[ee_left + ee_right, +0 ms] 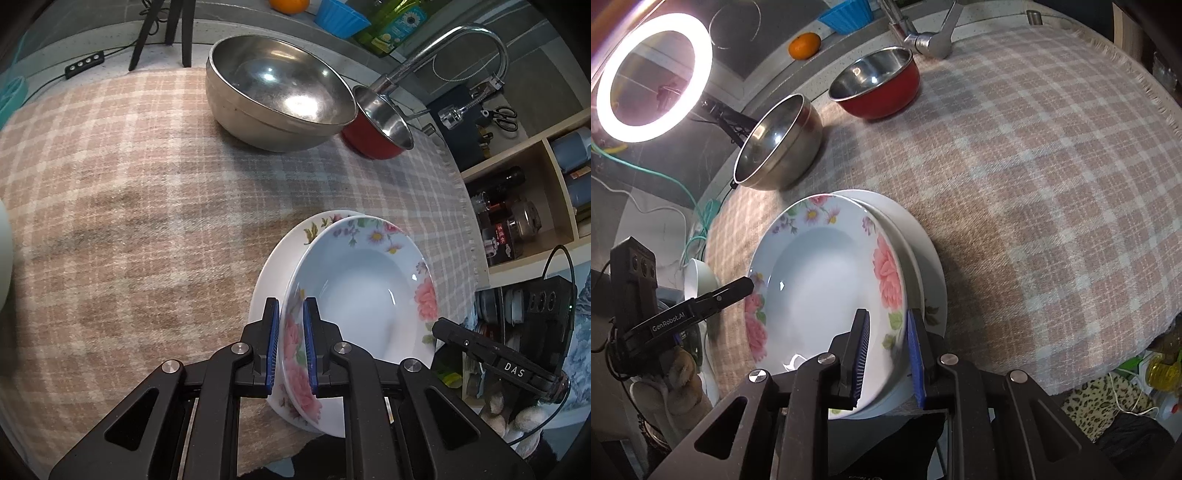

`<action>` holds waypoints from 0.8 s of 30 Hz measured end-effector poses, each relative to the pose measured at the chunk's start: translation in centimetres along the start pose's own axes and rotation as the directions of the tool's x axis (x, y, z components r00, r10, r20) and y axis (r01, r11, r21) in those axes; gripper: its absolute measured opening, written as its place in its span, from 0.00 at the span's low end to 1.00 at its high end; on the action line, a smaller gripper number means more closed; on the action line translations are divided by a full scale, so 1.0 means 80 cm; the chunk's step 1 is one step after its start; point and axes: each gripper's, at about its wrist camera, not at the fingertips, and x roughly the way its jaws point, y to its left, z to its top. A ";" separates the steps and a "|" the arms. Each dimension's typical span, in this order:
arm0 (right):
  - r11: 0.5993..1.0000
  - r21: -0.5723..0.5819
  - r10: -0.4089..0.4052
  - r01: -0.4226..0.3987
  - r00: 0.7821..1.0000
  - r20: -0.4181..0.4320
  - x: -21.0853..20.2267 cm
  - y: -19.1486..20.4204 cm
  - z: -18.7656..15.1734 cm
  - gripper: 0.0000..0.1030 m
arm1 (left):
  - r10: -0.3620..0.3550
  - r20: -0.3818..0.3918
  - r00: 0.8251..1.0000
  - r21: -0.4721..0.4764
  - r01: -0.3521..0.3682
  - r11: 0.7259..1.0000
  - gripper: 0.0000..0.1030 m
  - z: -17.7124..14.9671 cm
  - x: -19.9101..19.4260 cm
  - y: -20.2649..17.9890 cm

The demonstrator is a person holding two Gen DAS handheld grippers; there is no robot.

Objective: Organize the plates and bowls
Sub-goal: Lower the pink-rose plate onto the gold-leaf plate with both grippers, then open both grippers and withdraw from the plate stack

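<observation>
Pinching the floral plate (364,288) rim with my left gripper (291,343) and right gripper (888,354) on opposite edges, both clamped narrow. It sits between them atop the white plate (269,273). I should keep it level and centered while stacking.

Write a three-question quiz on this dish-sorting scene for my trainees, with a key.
1. True or false: the red bowl and the steel bowl are both empty.
2. The left gripper is clamped on: A) the steel bowl, B) the rim of the top floral plate, C) a mug.
3. What covers the table?
Key: 1 true; 2 B; 3 a checked cloth.
</observation>
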 end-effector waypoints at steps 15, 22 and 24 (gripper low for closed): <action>1.000 -0.012 -0.008 0.009 0.998 0.069 -0.028 -0.001 0.008 0.21 | 0.040 0.081 0.996 0.052 -0.044 0.998 0.11 0.002 -0.033 -0.020; 0.998 -0.057 0.015 -0.008 0.994 0.109 -0.045 0.019 0.022 0.22 | 0.091 0.158 0.983 0.045 -0.099 0.994 0.12 0.007 -0.066 -0.015; 0.997 -0.075 0.025 -0.016 0.993 0.118 -0.049 0.027 0.029 0.22 | 0.106 0.179 0.978 0.028 -0.113 0.993 0.12 0.011 -0.075 -0.009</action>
